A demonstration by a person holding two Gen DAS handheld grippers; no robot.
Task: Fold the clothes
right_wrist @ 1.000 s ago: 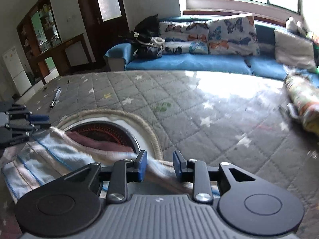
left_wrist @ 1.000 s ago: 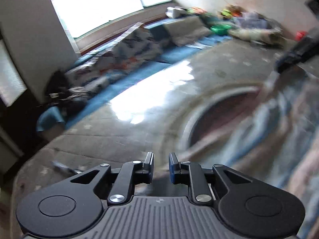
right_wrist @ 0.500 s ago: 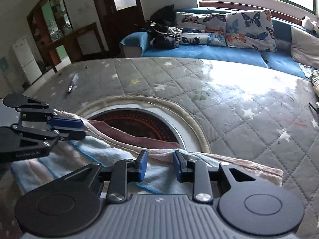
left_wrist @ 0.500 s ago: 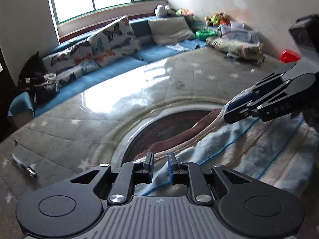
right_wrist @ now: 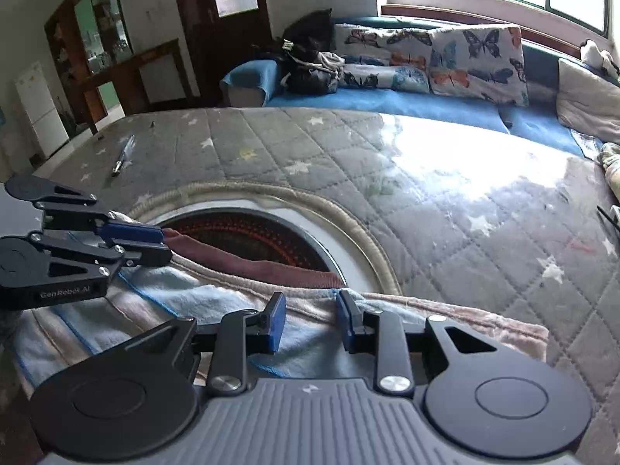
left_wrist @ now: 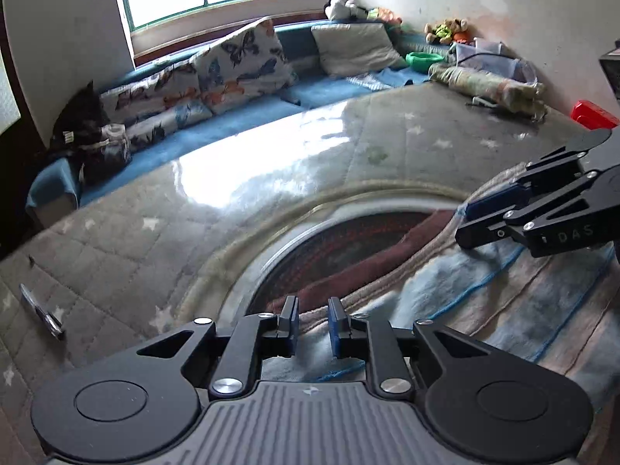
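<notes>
left wrist view: two grippers at the far edge of a striped cloth

left wrist view showed the left gripper [left_wrist: 312, 325] low over a soft striped cloth [left_wrist: 503, 310]. its two blue pads stood a little apart, with the cloth's edge lying between them but not squeezed. the right gripper [left_wrist: 465, 221] came in from the right side, its tips at the far hem of the same cloth. from this side its jaws looked close together, but the right wrist view showed them well apart, with nothing pinched.

the cloth was pale blue and pink with thin blue lines. it lay spread on the grey star quilt [right_wrist: 348, 147], and its far edge hung over a round dark opening [right_wrist: 252, 236] with a rope rim. a dark red hem [right_wrist: 271, 267] ran along that edge. a pen [right_wrist: 123, 155] lay far off on the quilt.

i could not tell if the grippers were about to grab the hem or had just let it go after a fold. both would look like this.

if it was a grab, i think each gripper should take the hem near its own corner, get all the layers between the pads, and shut tight. both should then lift together and level, so the cloth did not sag into the hole. if it was a let go, they should back out straight, so the pads did not drag the edge.
</notes>
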